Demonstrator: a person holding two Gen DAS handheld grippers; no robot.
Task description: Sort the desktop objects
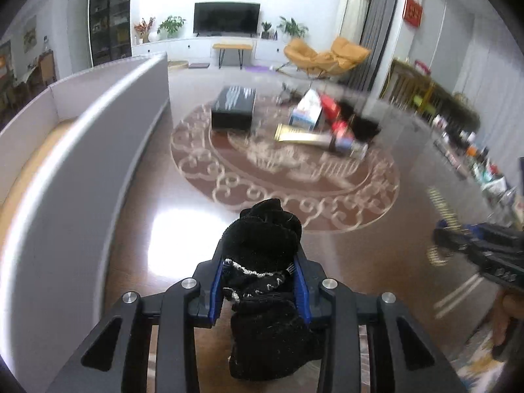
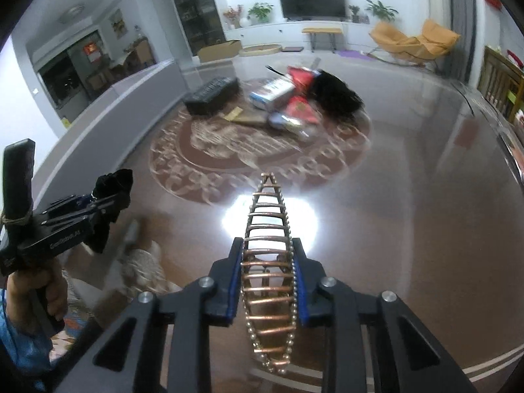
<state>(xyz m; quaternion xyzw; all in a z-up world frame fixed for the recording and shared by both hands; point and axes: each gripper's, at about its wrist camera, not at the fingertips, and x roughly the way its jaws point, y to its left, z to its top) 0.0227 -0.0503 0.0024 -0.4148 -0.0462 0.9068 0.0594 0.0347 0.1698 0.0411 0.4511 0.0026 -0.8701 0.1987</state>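
Shiny brown table (image 1: 376, 229), TV (image 1: 226, 18) far off. My left gripper (image 1: 260, 281) squeezes a black sock (image 1: 262, 239) — my right gripper (image 2: 267, 281) pinches a copper bracelet (image 2: 267, 229). The pile (image 1: 324, 124) beyond is blurry.

The pile of objects (image 1: 327, 121) on the round mat is showing only as a blur in both views, so its boxes and bottles are not readable. The right gripper (image 1: 471, 245) is entering the left wrist view smeared and is cut by the right edge. The black cloth (image 1: 265, 281) is hiding its own lower end behind the left gripper's frame. The bottom edge is cutting off both frames.
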